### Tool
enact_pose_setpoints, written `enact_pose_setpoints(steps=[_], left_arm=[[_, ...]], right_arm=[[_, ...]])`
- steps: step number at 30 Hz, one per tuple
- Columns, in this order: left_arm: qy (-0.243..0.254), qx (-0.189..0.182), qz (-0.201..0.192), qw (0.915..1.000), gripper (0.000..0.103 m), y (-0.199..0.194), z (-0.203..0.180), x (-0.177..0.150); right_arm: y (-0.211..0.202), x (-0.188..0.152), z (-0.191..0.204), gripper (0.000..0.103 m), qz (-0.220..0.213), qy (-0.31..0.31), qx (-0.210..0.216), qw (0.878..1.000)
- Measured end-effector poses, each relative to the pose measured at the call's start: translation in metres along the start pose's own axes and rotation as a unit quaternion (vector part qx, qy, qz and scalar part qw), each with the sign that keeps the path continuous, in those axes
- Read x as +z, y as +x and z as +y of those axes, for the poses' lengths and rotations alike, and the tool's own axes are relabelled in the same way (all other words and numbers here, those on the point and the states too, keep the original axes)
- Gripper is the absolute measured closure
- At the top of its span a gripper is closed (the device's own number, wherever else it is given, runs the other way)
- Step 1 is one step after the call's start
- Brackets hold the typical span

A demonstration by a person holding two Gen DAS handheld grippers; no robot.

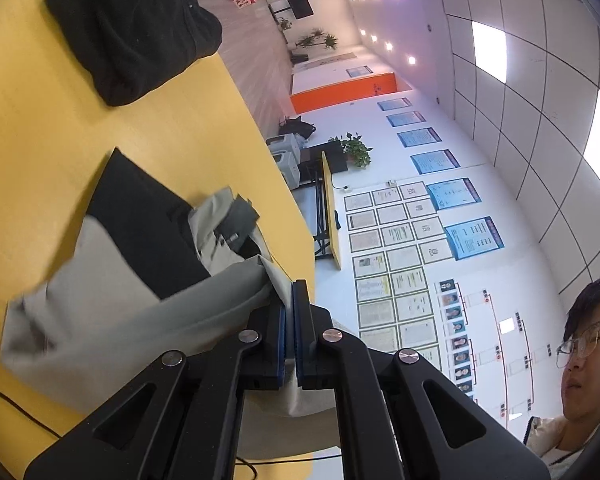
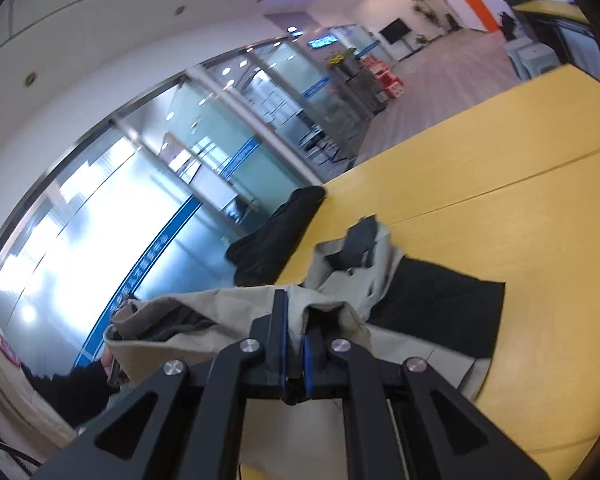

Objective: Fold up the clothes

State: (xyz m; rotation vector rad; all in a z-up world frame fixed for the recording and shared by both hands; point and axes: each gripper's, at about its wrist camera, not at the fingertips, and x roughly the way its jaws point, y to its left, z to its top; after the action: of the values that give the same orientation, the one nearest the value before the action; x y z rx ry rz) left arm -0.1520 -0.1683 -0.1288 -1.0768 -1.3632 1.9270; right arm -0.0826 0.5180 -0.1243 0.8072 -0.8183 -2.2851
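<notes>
A grey-and-black garment (image 1: 112, 300) hangs partly lifted over the yellow table (image 1: 28, 128). My left gripper (image 1: 290, 300) is shut on a grey edge of it. In the right wrist view my right gripper (image 2: 294, 316) is shut on another grey edge of the same garment (image 2: 380, 280), whose black panel (image 2: 440, 304) lies on the table (image 2: 520, 184). A folded black garment (image 1: 136, 28) lies farther off on the table; it also shows in the right wrist view (image 2: 276, 236).
The table's edge (image 1: 292, 208) runs close beside the garment. A black cable (image 1: 16, 408) lies on the table near me. A person (image 1: 584, 356) is at the right. Floor, desks and plants lie beyond.
</notes>
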Motion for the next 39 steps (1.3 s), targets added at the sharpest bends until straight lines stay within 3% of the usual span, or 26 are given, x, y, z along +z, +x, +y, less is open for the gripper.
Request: enact_pose_setpoints(steps=[8,13,18,19,21,22,25,27,28,31,34,36,38,39], left_arm=[[-0.015,0.036,0.042,0.9983,0.100,0.086,0.090,0.076],[-0.013,0.057,0.068,0.9959,0.100,0.114,0.118,0.094],[-0.006,0.066,0.084,0.9943,0.100,0.123,0.129,0.101],[0.002,0.065,0.080,0.9946,0.099,0.122,0.124,0.103],[0.023,0.065,0.069,0.9952,0.096,0.115,0.111,0.108],[0.036,0.066,0.061,0.9953,0.090,0.111,0.103,0.110],[0.082,0.064,0.011,0.9945,0.075,0.085,0.078,0.124],[0.134,0.088,-0.012,0.9870,0.066,0.073,0.053,0.130],[0.159,0.093,-0.001,0.9828,0.063,0.079,0.044,0.128],[0.231,0.095,0.077,0.9652,0.061,0.120,0.021,0.110],[0.304,0.109,0.183,0.9285,0.059,0.186,0.017,0.074],[0.322,0.139,0.238,0.9058,0.059,0.227,0.031,0.060],[0.308,0.170,0.272,0.8955,0.067,0.254,0.055,0.059],[0.298,0.176,0.278,0.8958,0.073,0.260,0.065,0.064]], right_arm=[[0.086,0.016,-0.102,0.096,0.001,0.060,-0.059,0.996],[0.114,0.008,-0.150,0.096,0.032,0.088,-0.102,0.990],[0.114,0.007,-0.165,0.091,0.030,0.108,-0.092,0.990],[0.113,0.009,-0.165,0.084,0.032,0.118,-0.088,0.989],[0.109,0.013,-0.161,0.055,0.035,0.122,-0.094,0.987],[0.107,0.015,-0.156,0.033,0.035,0.116,-0.103,0.987],[0.075,0.037,-0.142,0.029,-0.028,0.096,-0.100,0.990],[0.056,0.048,-0.131,0.024,-0.068,0.087,-0.096,0.989],[0.055,0.053,-0.120,0.019,-0.068,0.060,-0.102,0.991],[0.092,0.046,-0.092,0.018,0.021,-0.016,-0.107,0.994],[0.164,0.013,-0.069,0.019,0.158,-0.073,-0.070,0.982],[0.202,-0.003,-0.076,0.023,0.206,-0.078,-0.086,0.972],[0.240,-0.018,-0.083,0.028,0.252,-0.083,-0.103,0.959],[0.247,-0.016,-0.093,0.032,0.250,-0.079,-0.116,0.958]])
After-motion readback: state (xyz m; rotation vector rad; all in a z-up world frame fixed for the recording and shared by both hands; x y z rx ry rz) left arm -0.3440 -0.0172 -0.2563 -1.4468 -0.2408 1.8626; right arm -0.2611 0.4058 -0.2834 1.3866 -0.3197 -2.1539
